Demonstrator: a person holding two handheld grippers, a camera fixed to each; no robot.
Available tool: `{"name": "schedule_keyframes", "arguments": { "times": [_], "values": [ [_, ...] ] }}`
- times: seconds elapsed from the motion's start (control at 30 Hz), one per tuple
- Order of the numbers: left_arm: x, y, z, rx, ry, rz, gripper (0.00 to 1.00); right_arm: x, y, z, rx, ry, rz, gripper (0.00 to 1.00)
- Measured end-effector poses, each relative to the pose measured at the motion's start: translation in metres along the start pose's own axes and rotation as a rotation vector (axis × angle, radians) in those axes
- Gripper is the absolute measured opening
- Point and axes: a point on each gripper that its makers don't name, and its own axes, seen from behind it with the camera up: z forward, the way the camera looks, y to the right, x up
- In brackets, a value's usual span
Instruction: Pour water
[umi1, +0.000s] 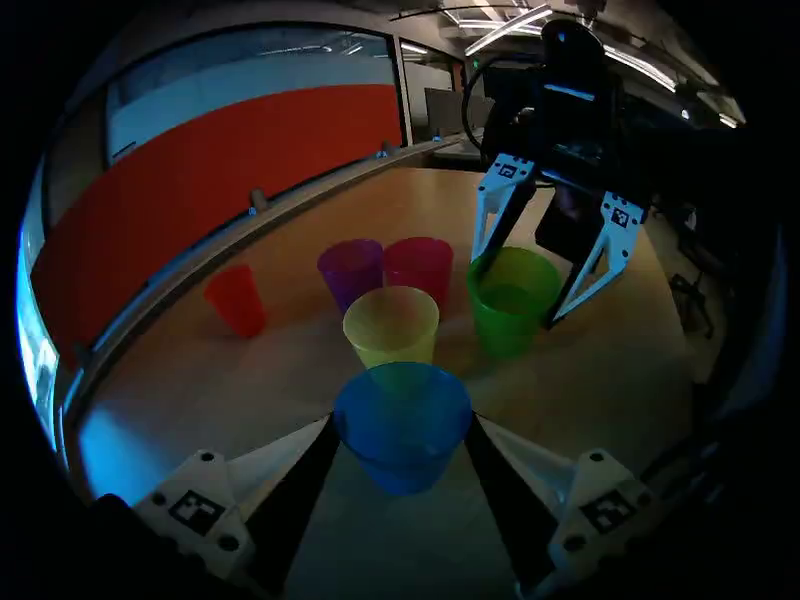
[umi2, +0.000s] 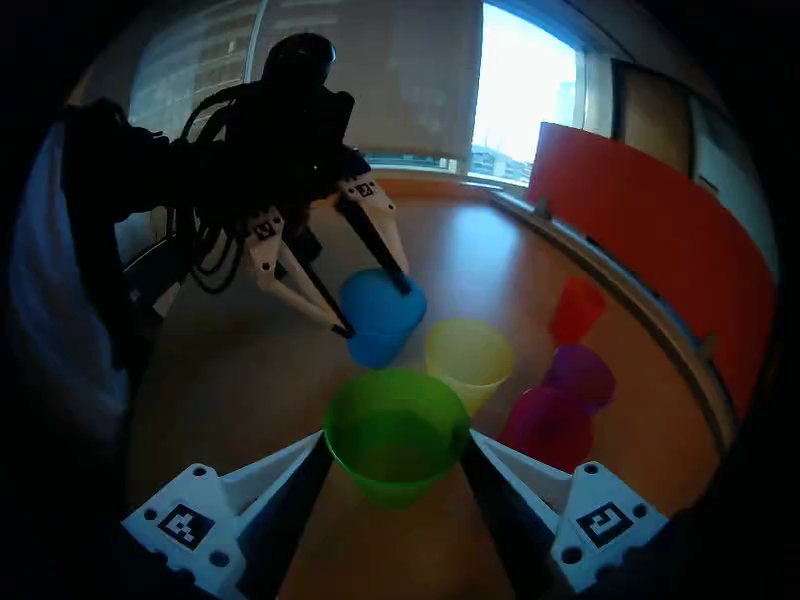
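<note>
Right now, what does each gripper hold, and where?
Left gripper clamps the translucent blue plastic cup by its sides below the rim; right gripper likewise the translucent green plastic cup.

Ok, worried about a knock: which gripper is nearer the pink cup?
Right. The right gripper, around the green cup, sits just beside the pink cup; the left gripper, around the blue cup, lies beyond the yellow cup.

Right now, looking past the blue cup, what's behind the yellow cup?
Behind the yellow cup stand a purple cup and a pink cup. Their bottoms are partly hidden by it.
</note>
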Motion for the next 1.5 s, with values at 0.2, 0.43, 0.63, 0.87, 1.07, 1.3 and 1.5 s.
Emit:
{"name": "schedule_keyframes", "arguments": {
  "times": [0.2, 0.43, 0.63, 0.87, 1.07, 1.3, 1.5],
  "values": [
    [-0.002, 0.0, 0.004, -0.004, 0.0, -0.003, 0.88, -0.003, 0.002, 0.004, -0.001, -0.011, -0.004, 0.9],
    [-0.003, 0.001, 0.007, -0.006, 0.006, -0.006, 0.87, -0.009, 0.001, 0.008, 0.008, -0.028, -0.01, 0.9],
    [-0.003, 0.0, 0.007, -0.006, 0.009, -0.01, 0.87, -0.015, 0.001, 0.01, 0.006, -0.041, -0.011, 0.9],
    [-0.007, 0.001, 0.005, -0.004, 0.001, -0.006, 0.87, -0.018, 0.001, 0.01, 0.005, -0.046, -0.01, 0.9],
    [-0.014, 0.002, 0.005, -0.008, -0.011, -0.005, 0.88, -0.021, 0.001, 0.008, 0.0, -0.05, -0.005, 0.9],
    [-0.015, 0.003, 0.006, -0.013, -0.009, -0.012, 0.87, -0.024, 0.003, 0.004, -0.007, -0.051, 0.008, 0.91],
    [-0.017, 0.002, 0.007, -0.008, -0.019, -0.001, 0.87, -0.025, 0.005, 0.003, -0.018, -0.05, 0.014, 0.92]
  ]
}}
